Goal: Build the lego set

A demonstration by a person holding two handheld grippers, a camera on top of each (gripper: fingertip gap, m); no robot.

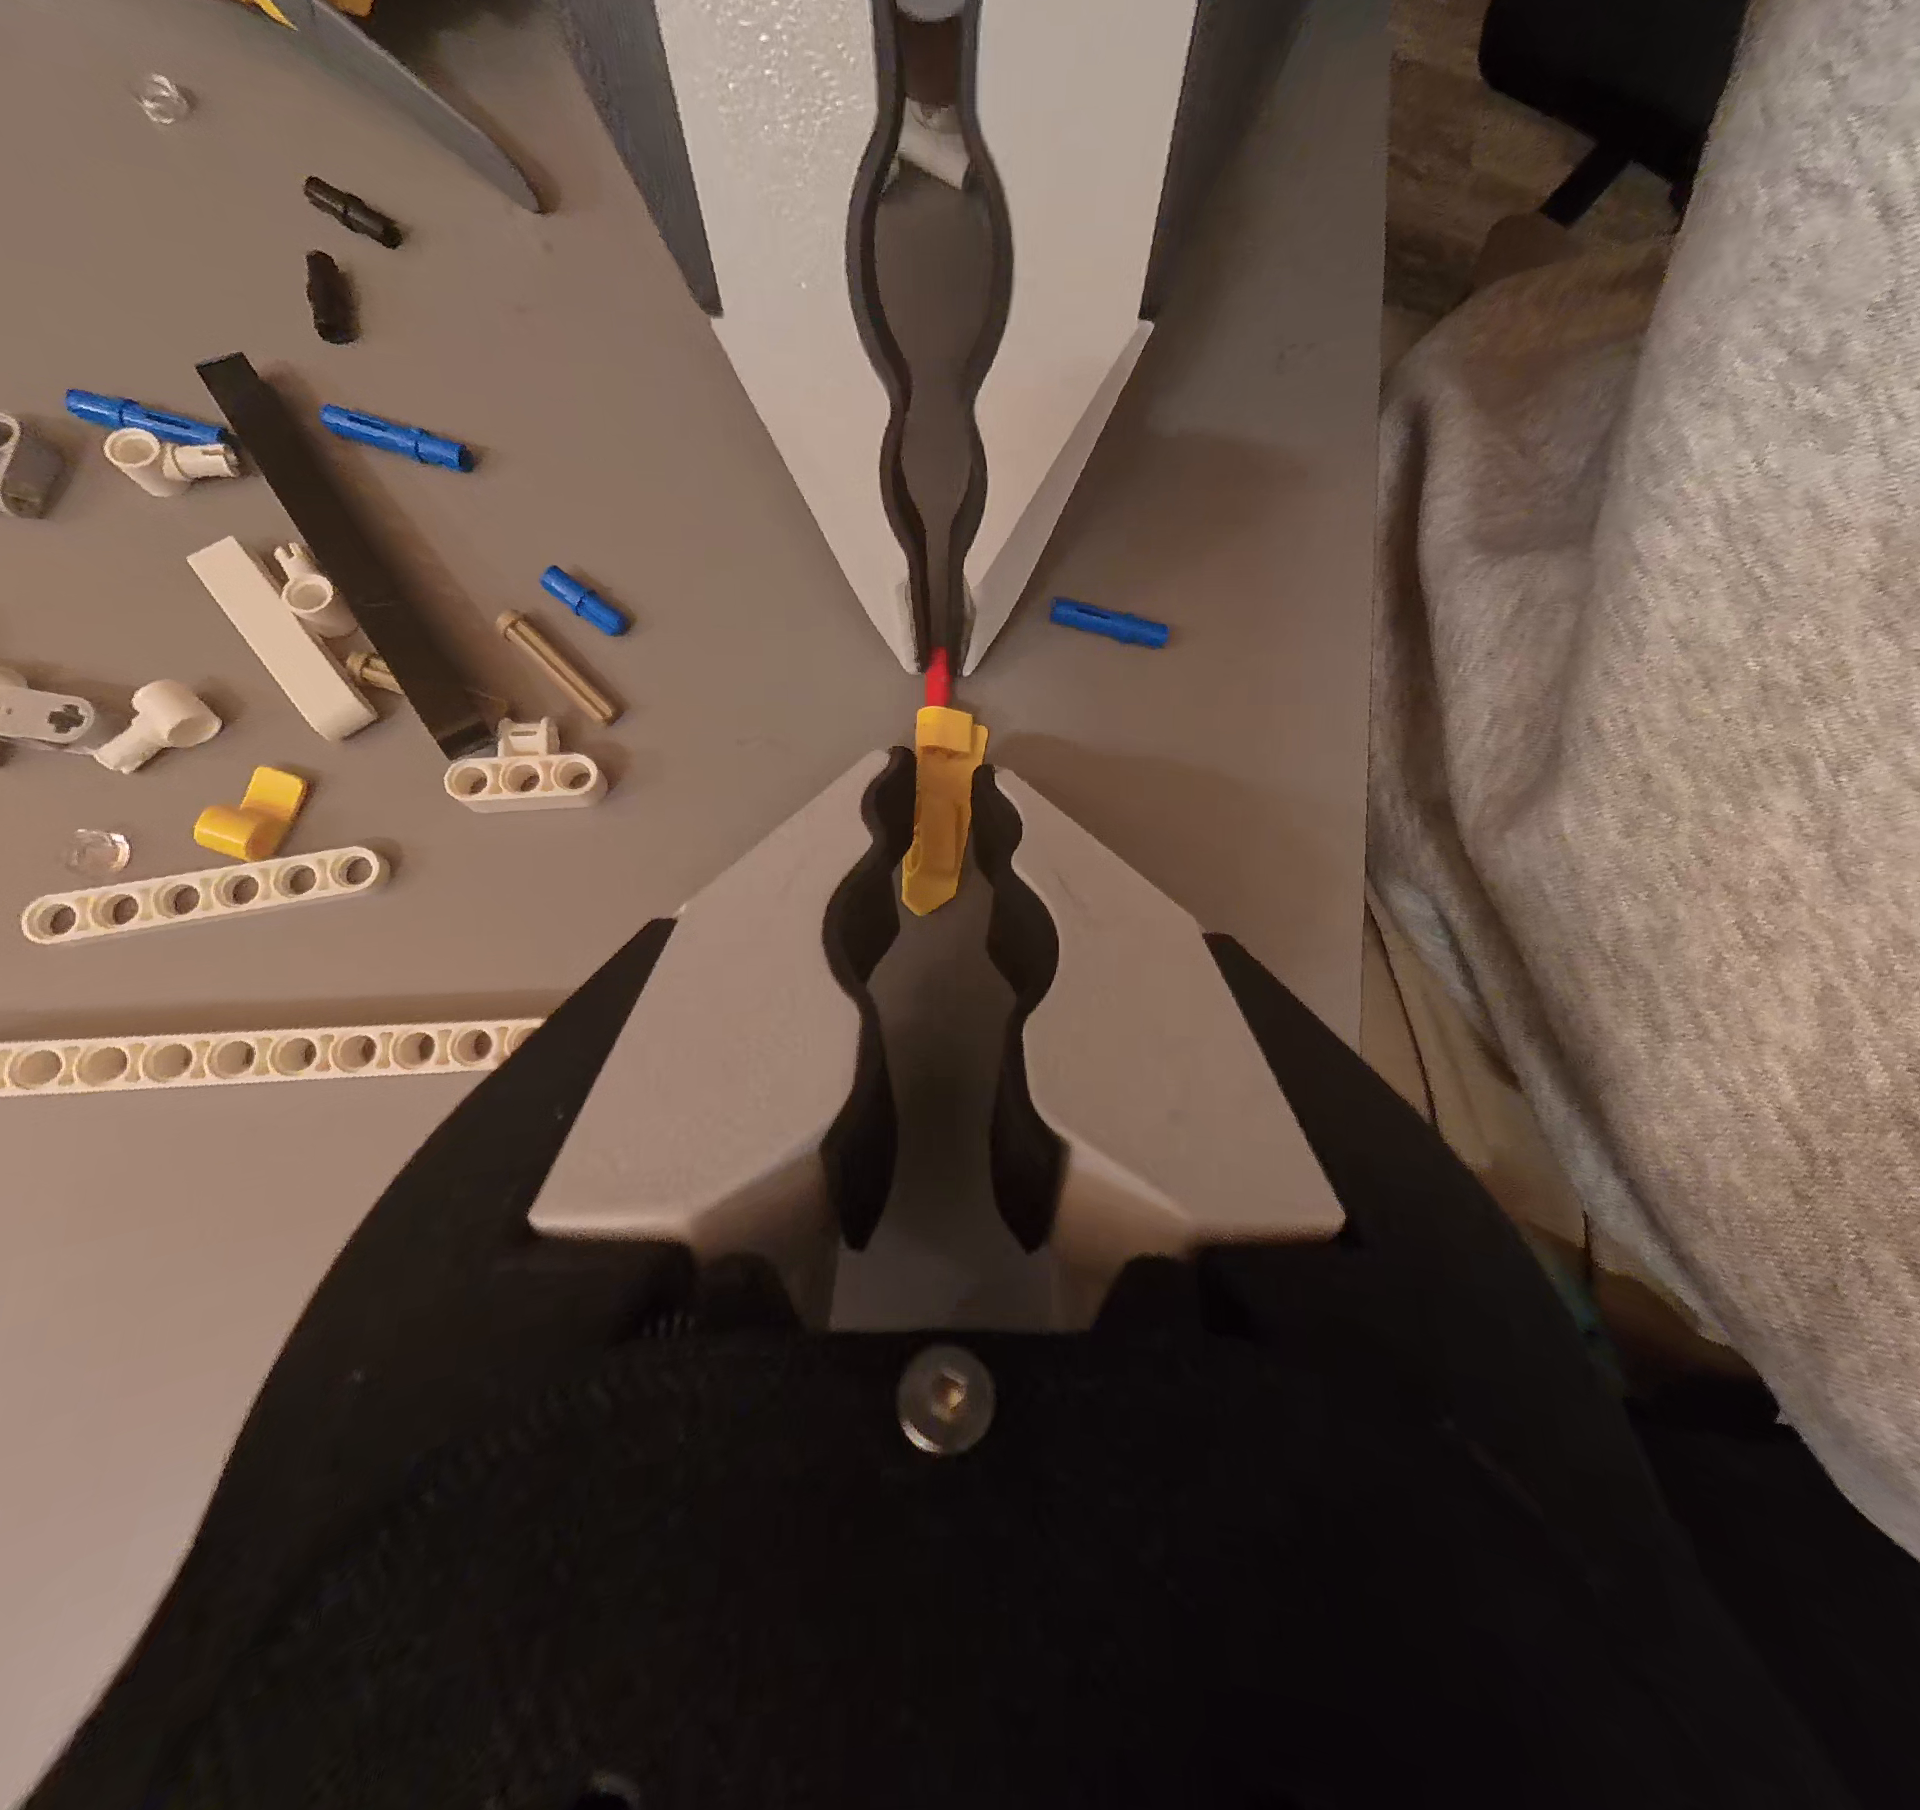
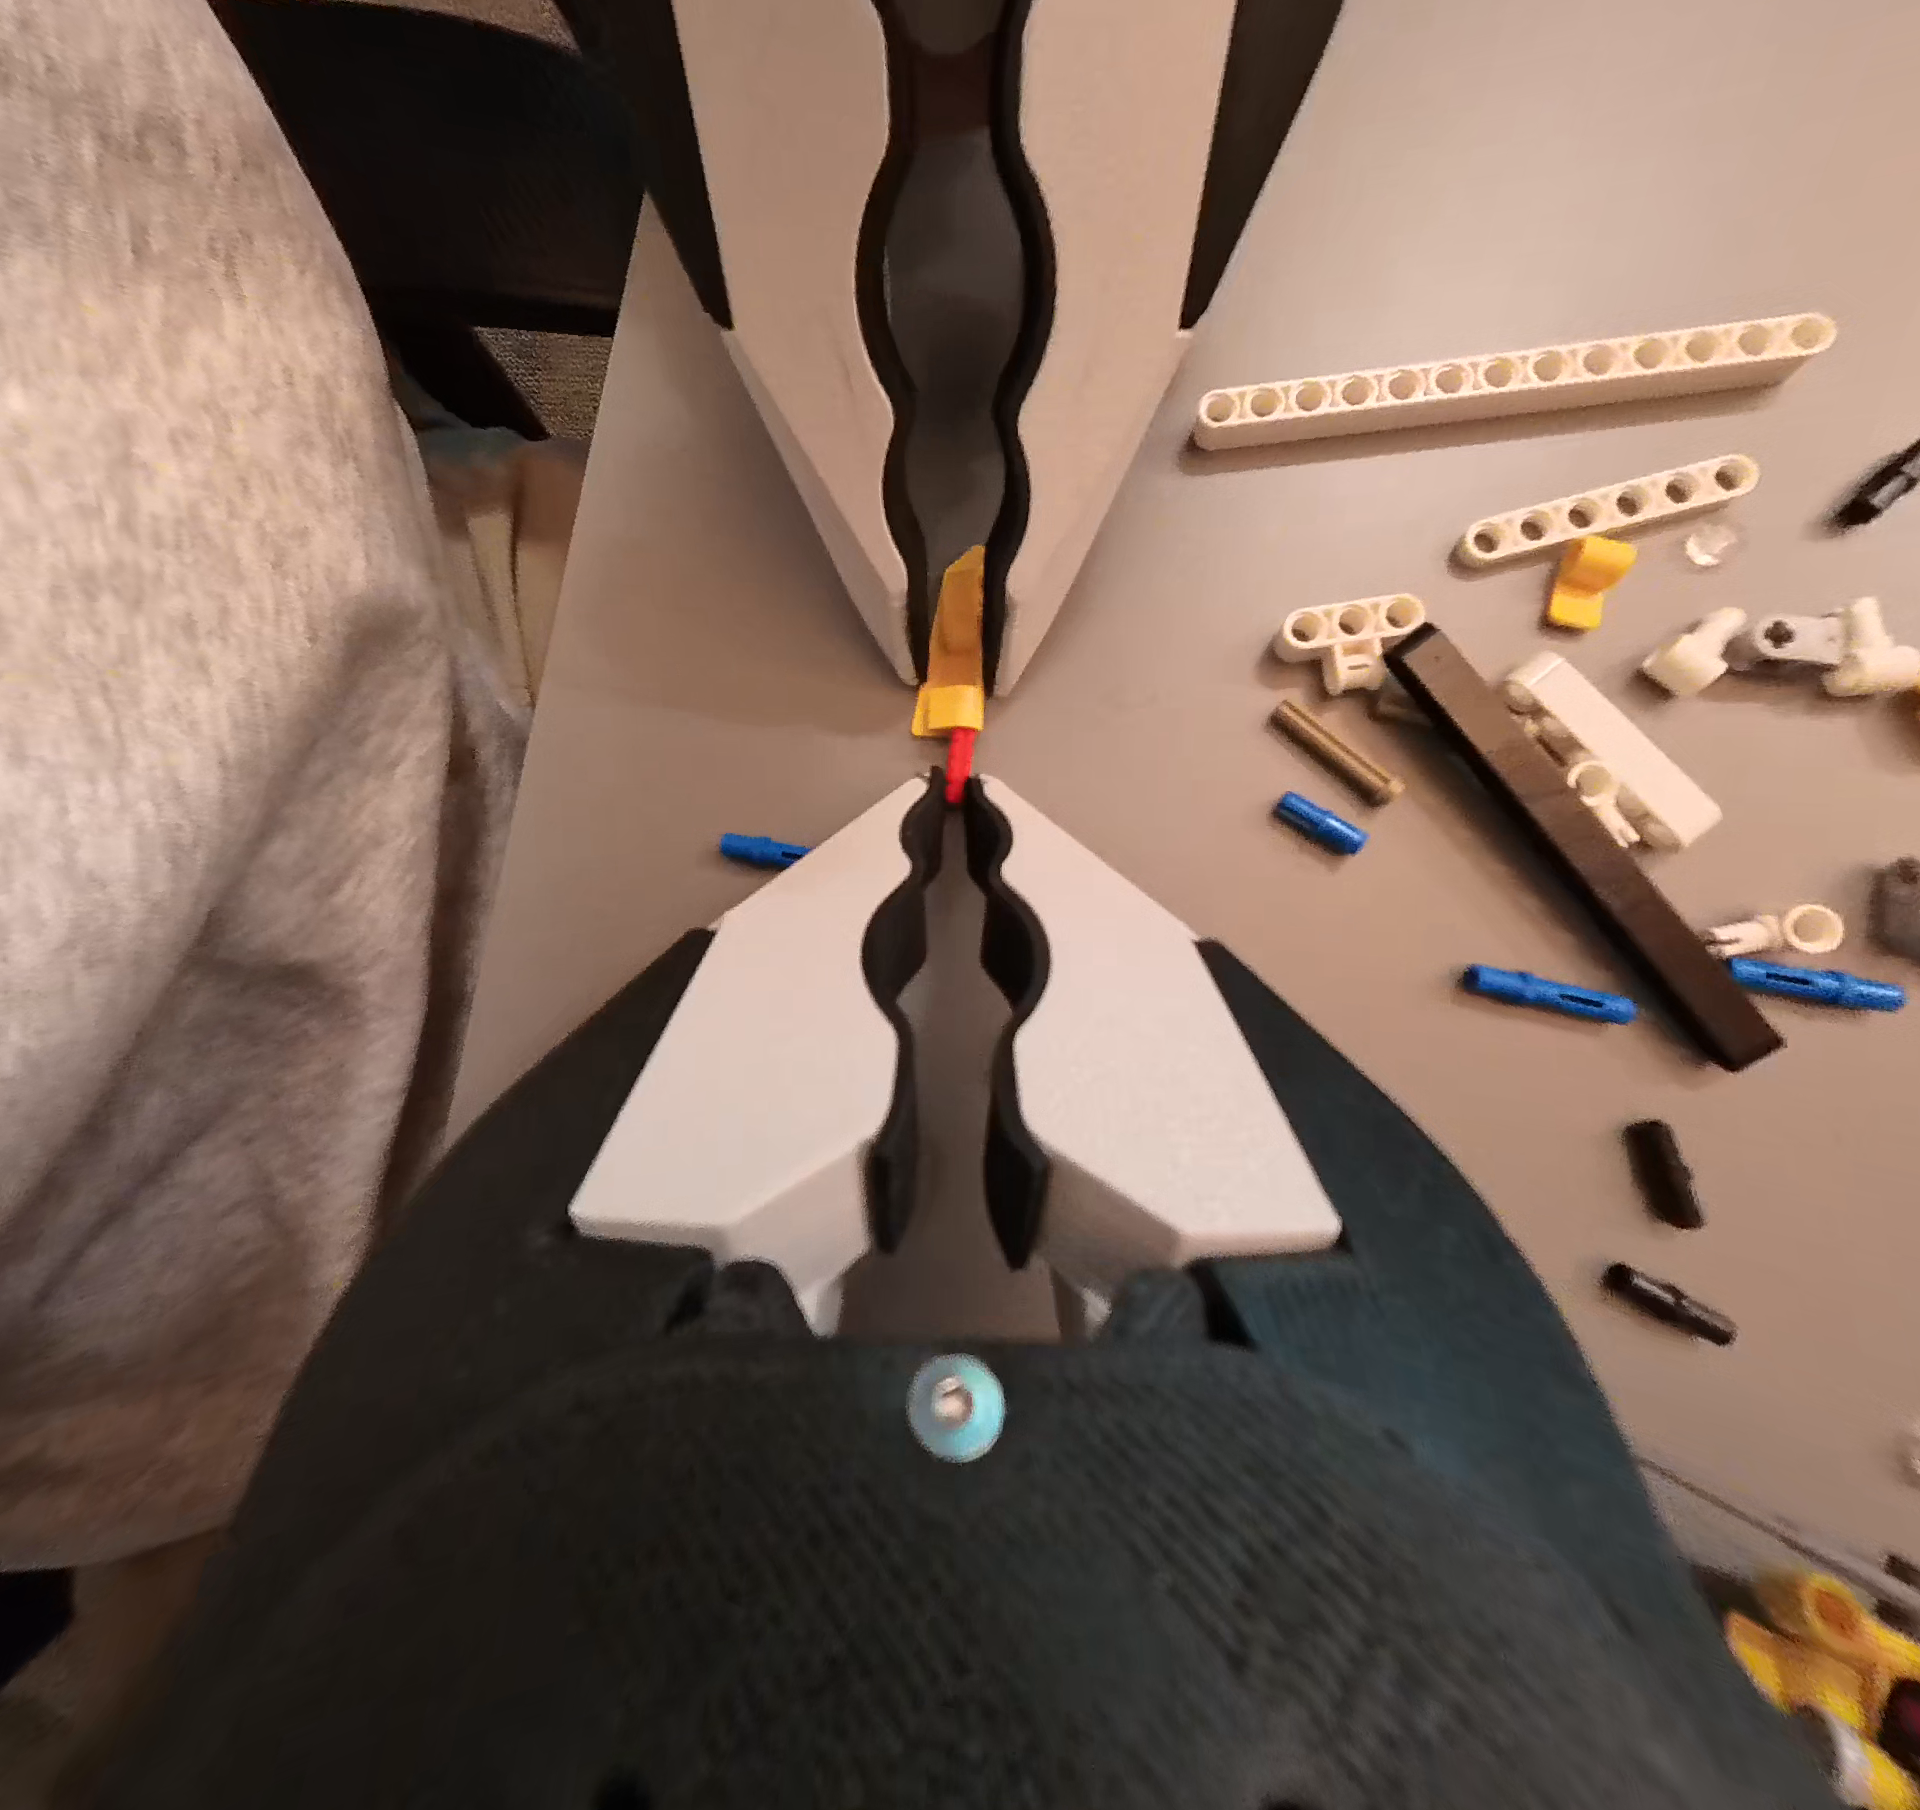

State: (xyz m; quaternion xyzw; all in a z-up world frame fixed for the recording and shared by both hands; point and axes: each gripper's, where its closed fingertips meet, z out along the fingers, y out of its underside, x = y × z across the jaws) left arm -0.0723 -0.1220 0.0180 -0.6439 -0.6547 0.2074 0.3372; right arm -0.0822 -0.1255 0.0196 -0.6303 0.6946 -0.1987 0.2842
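Observation:
My left gripper [image 1: 940, 773] is shut on a yellow Lego piece [image 1: 940, 815] and holds it above the grey table [image 1: 675, 929]. My right gripper [image 2: 953, 786] faces it tip to tip and is shut on a thin red pin [image 2: 960, 758]. The red pin's free end meets the yellow piece's end [image 2: 948, 706]. In the left wrist view the right gripper [image 1: 940, 664] comes in from the top with the red pin [image 1: 937, 680]. In the right wrist view the left gripper [image 2: 953, 685] comes in from the top.
Loose parts lie on the table: a long white holed beam [image 1: 260, 1054], a shorter white beam [image 1: 208, 893], a black bar [image 1: 343, 555], several blue pins [image 1: 1109, 621], black pins [image 1: 351, 212], white connectors and a yellow piece [image 1: 255, 810]. A grey-clad person [image 1: 1662, 617] sits at the table edge. Both grippers' tips are close together, under 4 cm apart.

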